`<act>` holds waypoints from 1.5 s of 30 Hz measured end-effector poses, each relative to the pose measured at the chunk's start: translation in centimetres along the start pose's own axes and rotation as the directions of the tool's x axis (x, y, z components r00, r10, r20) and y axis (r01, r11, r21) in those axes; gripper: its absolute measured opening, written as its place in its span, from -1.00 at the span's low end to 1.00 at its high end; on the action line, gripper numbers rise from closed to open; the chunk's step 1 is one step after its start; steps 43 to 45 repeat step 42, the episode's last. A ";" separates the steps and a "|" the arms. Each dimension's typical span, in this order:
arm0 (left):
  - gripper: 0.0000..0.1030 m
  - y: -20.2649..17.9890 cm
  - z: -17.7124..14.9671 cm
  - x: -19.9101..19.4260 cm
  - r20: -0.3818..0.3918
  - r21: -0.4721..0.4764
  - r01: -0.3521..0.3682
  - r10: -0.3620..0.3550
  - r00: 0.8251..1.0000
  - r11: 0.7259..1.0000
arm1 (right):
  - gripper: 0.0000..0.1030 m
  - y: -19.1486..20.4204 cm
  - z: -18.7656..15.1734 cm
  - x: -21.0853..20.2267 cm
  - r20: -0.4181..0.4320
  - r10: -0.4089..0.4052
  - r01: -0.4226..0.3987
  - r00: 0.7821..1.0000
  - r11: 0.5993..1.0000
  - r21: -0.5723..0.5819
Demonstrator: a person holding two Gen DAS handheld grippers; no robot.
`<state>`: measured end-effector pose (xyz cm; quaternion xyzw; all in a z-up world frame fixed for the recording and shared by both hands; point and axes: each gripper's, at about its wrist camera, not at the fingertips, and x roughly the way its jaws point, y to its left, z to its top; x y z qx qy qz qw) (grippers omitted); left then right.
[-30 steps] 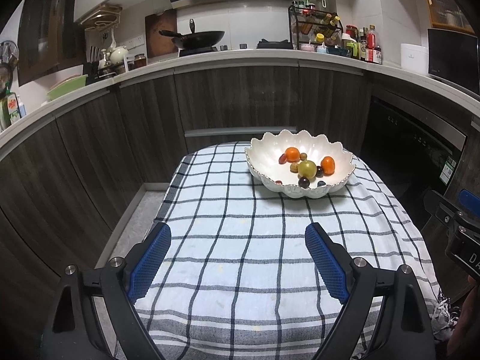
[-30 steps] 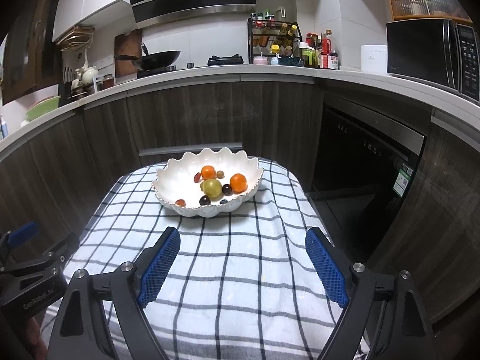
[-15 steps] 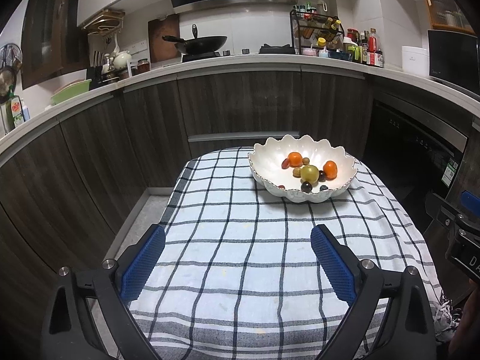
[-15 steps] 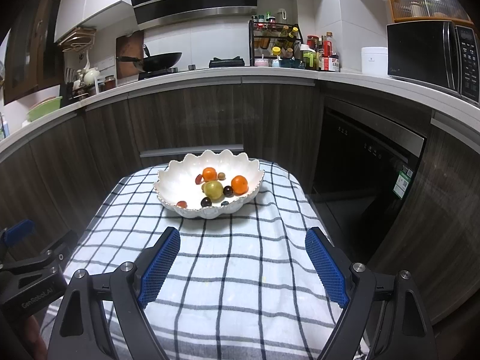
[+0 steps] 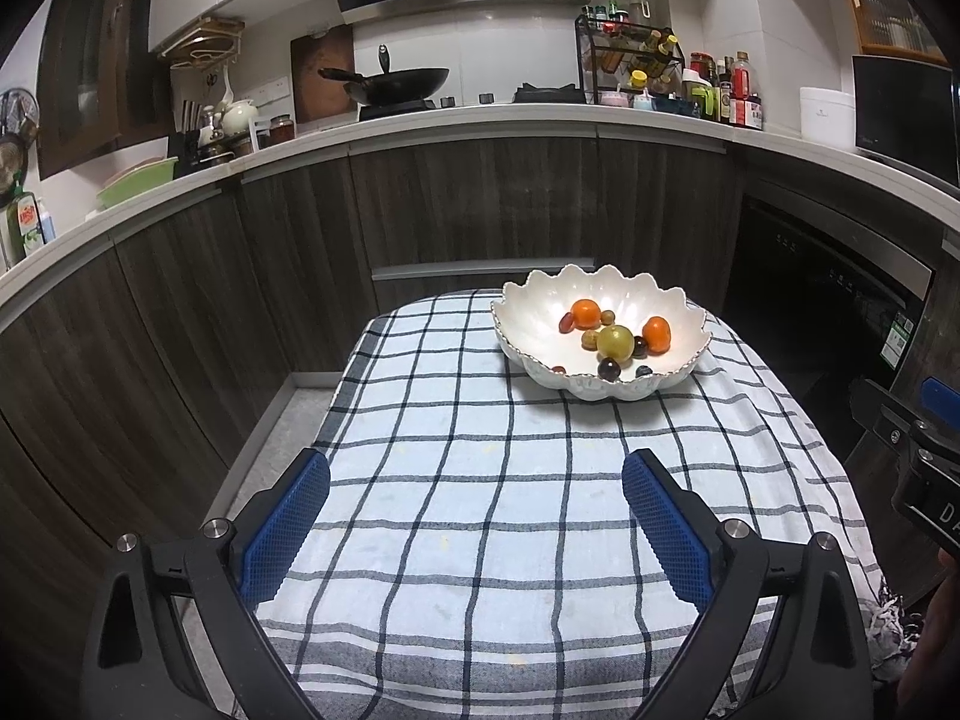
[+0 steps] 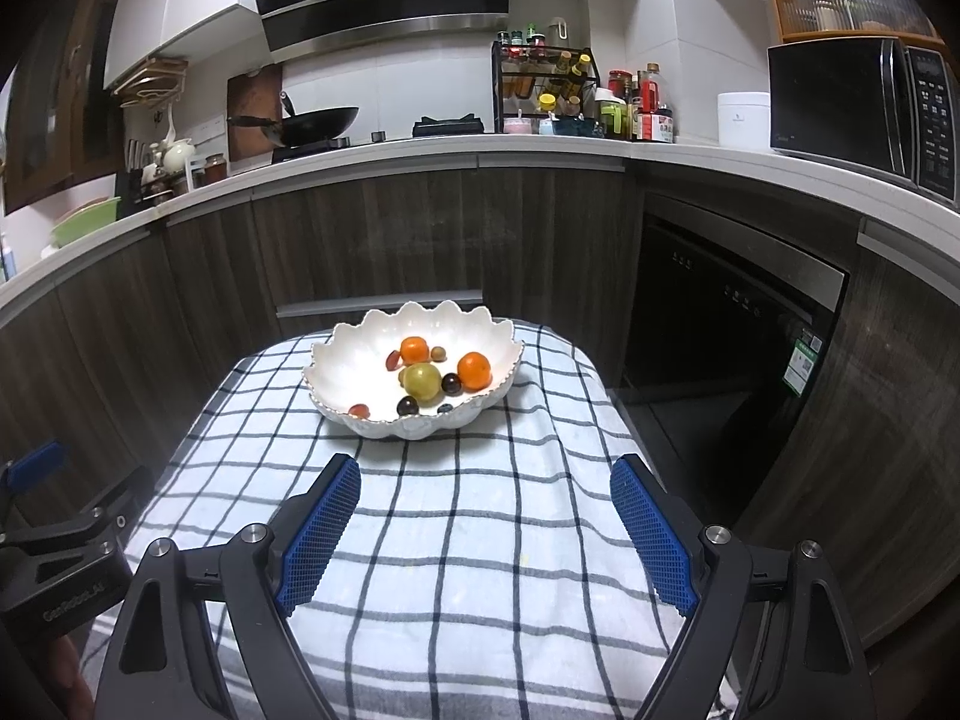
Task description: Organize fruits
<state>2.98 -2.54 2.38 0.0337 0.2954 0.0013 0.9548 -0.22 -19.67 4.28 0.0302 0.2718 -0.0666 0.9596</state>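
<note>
A white scalloped bowl [image 5: 528, 324] stands at the far end of a table under a checked cloth [image 5: 480, 480]; it also shows in the right wrist view [image 6: 342, 360]. In it lie two oranges [image 5: 585, 312] [image 5: 657, 333], a green round fruit [image 5: 615, 342] and several small dark and red fruits. My left gripper [image 5: 476, 480] is open and empty, over the near part of the cloth. My right gripper [image 6: 485, 480] is open and empty too, nearer the bowl. Each gripper's body shows at the edge of the other's view.
Dark wood cabinets and a white counter curve around behind the table. On the counter stand a wok [image 5: 390, 84], a spice rack [image 5: 630, 60], bottles and a microwave [image 6: 858, 108]. A dark oven front [image 6: 720, 324] is to the right. The floor [image 5: 288, 414] shows to the table's left.
Both grippers have pulled back and risen a little from the bowl, which looks smaller and farther. The bowl and fruits have not moved. Both grippers stay open.
</note>
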 end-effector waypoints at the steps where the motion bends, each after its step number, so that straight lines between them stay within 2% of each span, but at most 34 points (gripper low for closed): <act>1: 0.93 -0.1 0.0 0.0 -0.001 0.002 -0.001 0.001 1.000 1.000 | 0.68 -0.1 0.0 0.0 0.000 0.001 -0.001 1.000 1.000 0.000; 45: 0.96 0.2 -0.1 0.6 -0.028 -0.005 0.012 -0.012 1.000 1.000 | 0.68 -0.3 -0.4 0.6 -0.015 -0.004 0.004 1.000 1.000 0.007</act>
